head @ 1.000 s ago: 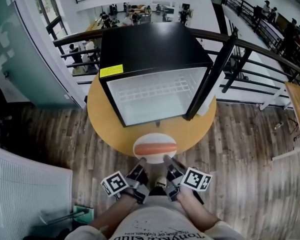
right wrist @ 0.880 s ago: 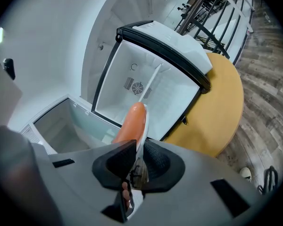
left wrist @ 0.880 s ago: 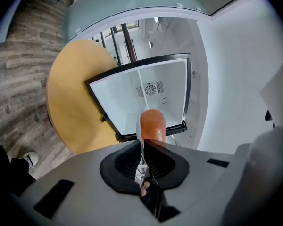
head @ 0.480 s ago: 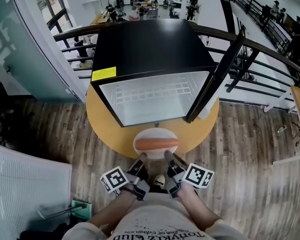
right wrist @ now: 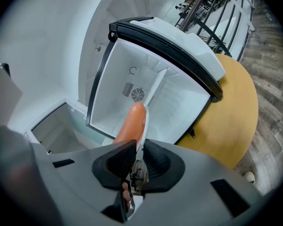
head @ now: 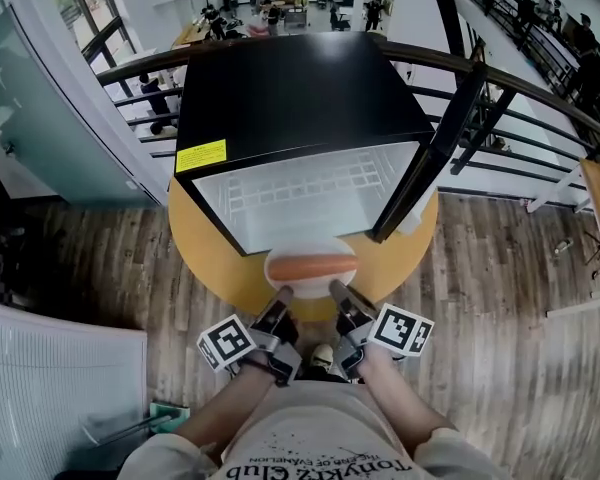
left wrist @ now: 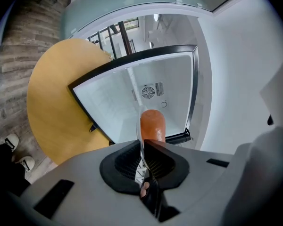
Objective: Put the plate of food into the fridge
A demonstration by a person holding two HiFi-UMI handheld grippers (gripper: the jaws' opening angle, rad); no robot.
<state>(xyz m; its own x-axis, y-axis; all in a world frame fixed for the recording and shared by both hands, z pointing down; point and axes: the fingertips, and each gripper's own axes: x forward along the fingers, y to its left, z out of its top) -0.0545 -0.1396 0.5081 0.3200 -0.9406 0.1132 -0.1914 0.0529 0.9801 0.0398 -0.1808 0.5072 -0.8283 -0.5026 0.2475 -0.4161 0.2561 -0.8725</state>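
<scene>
A white oval plate (head: 311,266) with a long orange sausage (head: 312,265) on it hangs just in front of the open black mini fridge (head: 298,98). My left gripper (head: 283,293) is shut on the plate's near left rim (left wrist: 138,140). My right gripper (head: 336,289) is shut on its near right rim (right wrist: 142,138). The sausage (left wrist: 153,124) shows edge-on in both gripper views, and its tip (right wrist: 130,122) points into the white fridge interior (left wrist: 132,102). The fridge door (head: 432,158) stands swung open at the right.
The fridge stands on a round yellow table (head: 210,258) against a black balcony railing (head: 540,98). A wire shelf (head: 300,183) spans the fridge's inside. Wooden floor (head: 500,328) surrounds the table, and a white panel (head: 50,388) lies at the lower left.
The plate, held by both grippers, has moved forward from over the table's near edge up to the fridge's open front.
</scene>
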